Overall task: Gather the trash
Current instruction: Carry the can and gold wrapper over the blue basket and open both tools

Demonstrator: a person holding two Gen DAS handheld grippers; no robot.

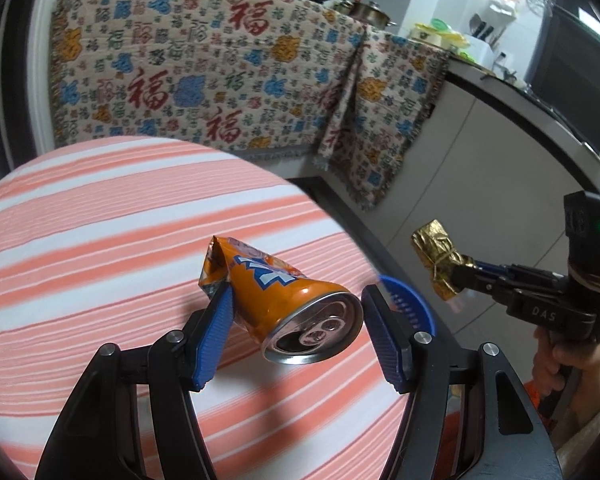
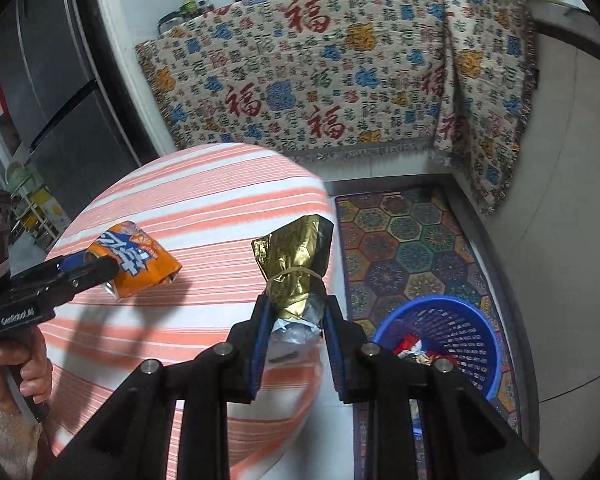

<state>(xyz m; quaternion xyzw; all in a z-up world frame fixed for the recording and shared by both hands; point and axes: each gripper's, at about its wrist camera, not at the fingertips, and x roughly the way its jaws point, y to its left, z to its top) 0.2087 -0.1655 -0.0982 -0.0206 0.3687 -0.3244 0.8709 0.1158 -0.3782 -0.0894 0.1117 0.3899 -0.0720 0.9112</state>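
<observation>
A crushed orange soda can (image 1: 288, 300) hangs above the striped tablecloth (image 1: 80, 220), with my left gripper (image 1: 296, 296) shut on it, blue pads at either side. From the right wrist view the same can (image 2: 140, 260) sticks out of the left gripper (image 2: 88, 268), held by a hand. My right gripper (image 2: 298, 300) is shut on a crumpled gold foil wrapper (image 2: 296, 256) tied with a rubber band, at the table's right edge. That wrapper (image 1: 436, 256) and right gripper (image 1: 464, 276) also show in the left wrist view. A blue trash basket (image 2: 460, 320) with wrappers inside stands on the floor to the right.
The round table (image 2: 204, 184) fills the left. A patterned blanket (image 1: 220, 72) hangs over the counter behind, with pots on top. A colourful hexagon mat (image 2: 400, 240) lies under the basket. A dark fridge (image 2: 52, 92) stands at far left. The basket rim (image 1: 416, 300) peeks past the left gripper's right finger.
</observation>
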